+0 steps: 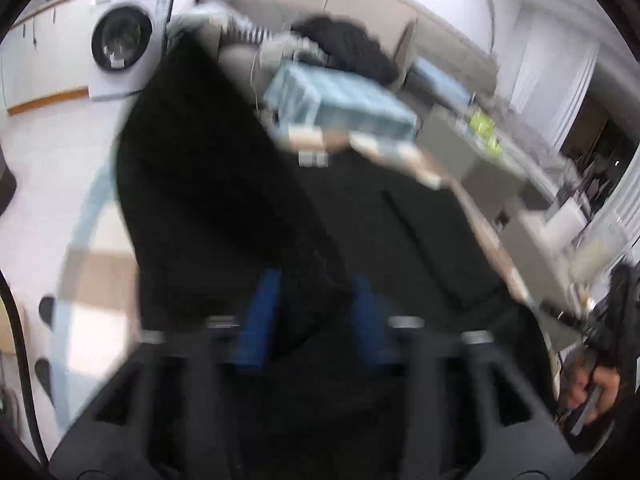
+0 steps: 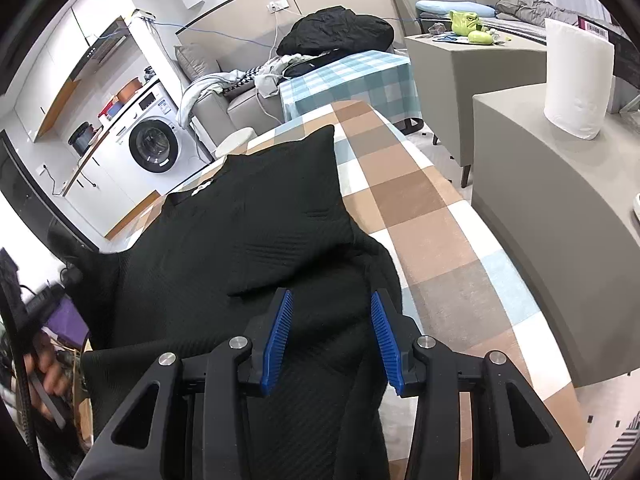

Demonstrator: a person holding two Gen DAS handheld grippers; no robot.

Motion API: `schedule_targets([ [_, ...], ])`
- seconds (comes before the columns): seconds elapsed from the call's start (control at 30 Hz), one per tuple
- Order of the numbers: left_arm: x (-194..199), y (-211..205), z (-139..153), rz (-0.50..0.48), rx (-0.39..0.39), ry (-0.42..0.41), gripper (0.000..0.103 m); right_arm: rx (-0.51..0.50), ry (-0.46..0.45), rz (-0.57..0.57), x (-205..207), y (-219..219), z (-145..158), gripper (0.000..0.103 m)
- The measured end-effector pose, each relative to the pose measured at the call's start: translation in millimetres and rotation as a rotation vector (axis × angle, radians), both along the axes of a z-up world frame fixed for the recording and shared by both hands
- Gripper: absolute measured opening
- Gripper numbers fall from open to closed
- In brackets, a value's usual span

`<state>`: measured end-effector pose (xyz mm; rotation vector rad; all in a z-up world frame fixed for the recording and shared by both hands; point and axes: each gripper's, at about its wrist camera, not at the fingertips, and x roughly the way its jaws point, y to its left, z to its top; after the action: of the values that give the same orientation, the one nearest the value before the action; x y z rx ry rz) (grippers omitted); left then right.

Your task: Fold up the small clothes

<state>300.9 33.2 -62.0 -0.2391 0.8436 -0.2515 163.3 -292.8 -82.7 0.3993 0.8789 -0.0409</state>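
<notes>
A black knit garment (image 2: 256,240) lies spread on the checked tablecloth (image 2: 420,208), one sleeve folded across its body. My right gripper (image 2: 331,294) hovers low over its near right part. The blue pads (image 2: 276,344) stand apart, with fabric running under and between them, unpinched. The left wrist view is badly blurred. There my left gripper (image 1: 316,280) also shows its blue pads (image 1: 258,316) apart, and a flap of the black garment (image 1: 200,168) rises from between them up to the left. I cannot see whether that flap touches the pads.
A grey cabinet (image 2: 560,216) with a paper towel roll (image 2: 576,80) stands right of the table. Behind it are a sofa with piled clothes (image 2: 332,36) and a blue checked cover (image 2: 352,80). A washing machine (image 2: 154,144) stands far left. A person's hand (image 2: 48,376) grips a handle at the lower left.
</notes>
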Motion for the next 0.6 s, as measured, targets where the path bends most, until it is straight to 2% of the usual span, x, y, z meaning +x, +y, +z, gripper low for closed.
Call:
schedule_targets([
  [0.1,-3.5,11.4,-17.1,0.035,-0.038,0.043,0.057,-0.005,0.002,-0.001,-2.0,-2.1,0.2,0.042],
  [0.27,-14.6,45.1,-29.6,0.142,-0.023,0.071,0.057,-0.007,0.01,-0.006,-3.7,-5.0,-1.8,0.042],
  [0.4,-34.8,75.5,-42.9,0.241,0.034,0.087,0.057,-0.009,0.014,0.014,-2.4,-2.1,-1.9,0.042],
  [0.47,-40.2,87.3,-57.3,0.278,0.09,0.108,0.057,-0.017,0.016,0.028,-1.1,0.9,-1.8,0.043],
  [0.57,-39.1,94.5,-74.5,0.281,0.136,0.145,0.056,-0.023,0.026,0.039,0.4,3.7,-2.0,0.043],
  [0.6,-39.9,94.7,-76.9,0.279,0.155,0.146,0.05,-0.024,0.025,0.041,-0.2,4.1,-1.6,0.043],
])
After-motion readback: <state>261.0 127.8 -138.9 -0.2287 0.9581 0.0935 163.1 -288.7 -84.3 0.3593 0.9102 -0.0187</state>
